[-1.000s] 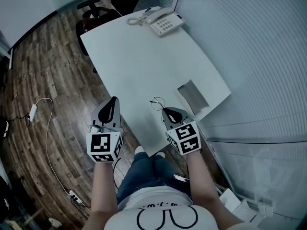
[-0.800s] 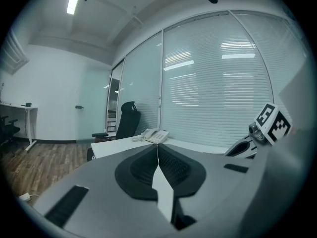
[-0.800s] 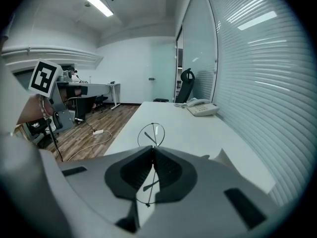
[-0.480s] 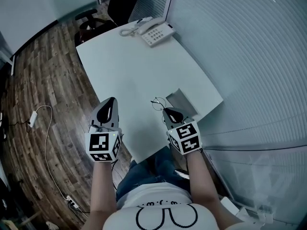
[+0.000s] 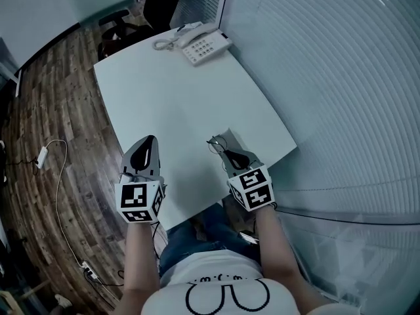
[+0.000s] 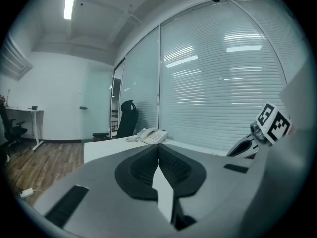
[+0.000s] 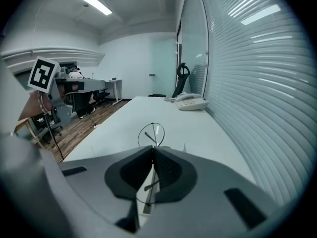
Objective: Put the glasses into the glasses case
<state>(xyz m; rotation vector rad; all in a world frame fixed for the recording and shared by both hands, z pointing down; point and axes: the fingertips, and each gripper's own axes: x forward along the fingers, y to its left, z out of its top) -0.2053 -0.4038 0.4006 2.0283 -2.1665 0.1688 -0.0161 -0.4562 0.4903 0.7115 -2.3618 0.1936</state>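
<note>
Thin wire-rimmed round glasses (image 5: 214, 143) hang from my right gripper (image 5: 226, 153), which is shut on the frame; one lens (image 7: 151, 134) sticks out beyond its closed tips (image 7: 152, 150). The grey glasses case (image 5: 233, 138) lies open on the white table (image 5: 177, 90) by the near right edge, just beyond the right gripper and partly hidden by it. My left gripper (image 5: 150, 141) hovers over the table's near edge to the left, jaws shut (image 6: 158, 148) with nothing in them. It stands well apart from the glasses and the case.
A white desk phone (image 5: 200, 43) with a coiled cord sits at the table's far corner. A black office chair (image 5: 118, 21) stands beyond it. Window blinds (image 5: 328, 77) run along the right side. A white cable (image 5: 56, 169) lies on the wooden floor at the left.
Both grippers have moved forward over the table's near edge. The right one, still holding the glasses, is now right beside the case. Neither jaw has changed.
</note>
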